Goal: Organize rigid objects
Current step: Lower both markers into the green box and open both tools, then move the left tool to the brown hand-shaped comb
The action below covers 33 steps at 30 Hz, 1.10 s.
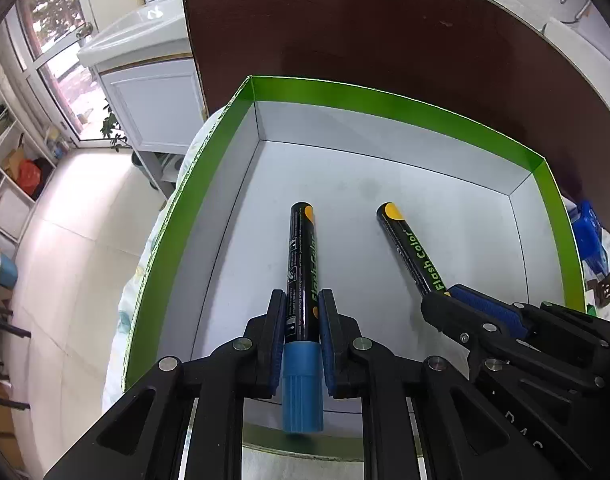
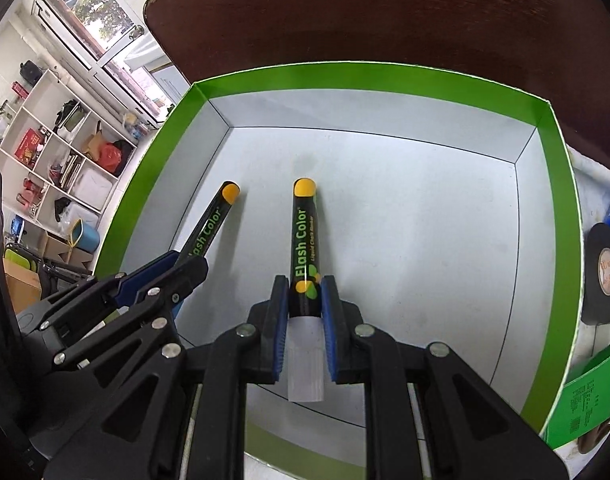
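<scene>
left gripper [image 1: 302,328]: clamped on black blue-capped chalk marker [image 1: 303,264]. right gripper [image 2: 304,312]: clamped on black white-capped chalk marker [image 2: 304,240]. both markers point ahead into green-rimmed white cardboard box [image 1: 385,108].

Dark brown table [image 2: 385,12], patterned cloth [image 1: 133,304] on its near part. On the cloth: green-walled box [image 2: 385,76], black tape roll [image 2: 603,272], small green carton [image 2: 581,404].

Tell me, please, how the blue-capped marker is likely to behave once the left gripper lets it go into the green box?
The blue-capped marker looks stiff, so it should not bend. Its round, glossy barrel may roll across the green box, whose floor is smooth, until a wall stops it. It is probably light; the left gripper holds it by the pads alone.
</scene>
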Each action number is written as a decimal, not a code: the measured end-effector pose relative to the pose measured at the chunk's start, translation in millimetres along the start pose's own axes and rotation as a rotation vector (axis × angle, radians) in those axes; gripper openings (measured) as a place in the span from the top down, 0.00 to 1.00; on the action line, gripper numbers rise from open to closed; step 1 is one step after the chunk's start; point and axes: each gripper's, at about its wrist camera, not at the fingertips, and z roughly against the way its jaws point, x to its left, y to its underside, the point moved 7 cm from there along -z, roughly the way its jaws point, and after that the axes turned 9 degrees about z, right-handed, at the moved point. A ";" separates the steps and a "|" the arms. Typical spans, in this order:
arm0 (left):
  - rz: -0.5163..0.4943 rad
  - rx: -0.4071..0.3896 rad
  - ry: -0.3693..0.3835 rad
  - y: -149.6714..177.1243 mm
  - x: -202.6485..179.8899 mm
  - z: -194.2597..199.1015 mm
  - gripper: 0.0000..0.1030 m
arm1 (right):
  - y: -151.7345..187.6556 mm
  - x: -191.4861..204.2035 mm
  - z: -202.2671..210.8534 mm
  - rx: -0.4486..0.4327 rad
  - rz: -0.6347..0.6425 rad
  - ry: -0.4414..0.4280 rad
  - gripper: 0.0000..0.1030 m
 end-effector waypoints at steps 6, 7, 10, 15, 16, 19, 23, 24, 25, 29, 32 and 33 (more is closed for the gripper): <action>-0.005 -0.010 -0.043 -5.2 -2.1 1.3 0.85 | 4.3 -3.2 8.2 0.002 -0.006 -0.009 0.82; -0.004 -0.012 -0.042 -4.7 -3.5 4.4 0.85 | 5.1 -4.7 13.1 -0.007 -0.003 -0.007 0.82; -0.007 -0.038 -0.029 -3.1 -12.5 20.0 0.85 | 7.8 -14.0 37.5 -0.061 0.007 0.007 0.82; -0.043 -0.091 0.051 -1.5 -49.9 55.2 0.81 | 21.4 -50.7 88.0 -0.142 0.000 0.067 0.82; -0.060 -0.097 0.075 -0.3 -61.0 62.4 0.74 | 24.1 -59.1 96.6 -0.151 -0.002 0.084 0.81; -0.114 -0.136 0.121 6.9 -99.1 85.8 0.45 | 34.5 -88.9 119.6 -0.173 -0.034 0.134 0.79; -0.201 -0.198 0.159 19.6 -150.9 109.3 0.34 | 60.6 -133.4 136.1 -0.174 -0.109 0.177 0.74; -0.228 -0.196 0.177 25.1 -165.2 112.0 0.34 | 69.1 -143.3 138.4 -0.172 -0.134 0.174 0.74; -0.249 -0.188 0.197 31.4 -178.6 113.3 0.34 | 77.0 -149.6 141.4 -0.172 -0.155 0.169 0.74; -0.323 -0.162 0.244 49.2 -225.8 110.5 0.34 | 112.0 -172.6 149.1 -0.175 -0.235 0.137 0.73; -0.369 -0.152 0.231 60.2 -252.7 102.2 0.34 | 130.6 -179.6 148.4 -0.171 -0.278 0.100 0.73; -0.375 -0.141 0.224 62.6 -257.9 97.1 0.34 | 135.1 -181.9 147.4 -0.171 -0.291 0.085 0.73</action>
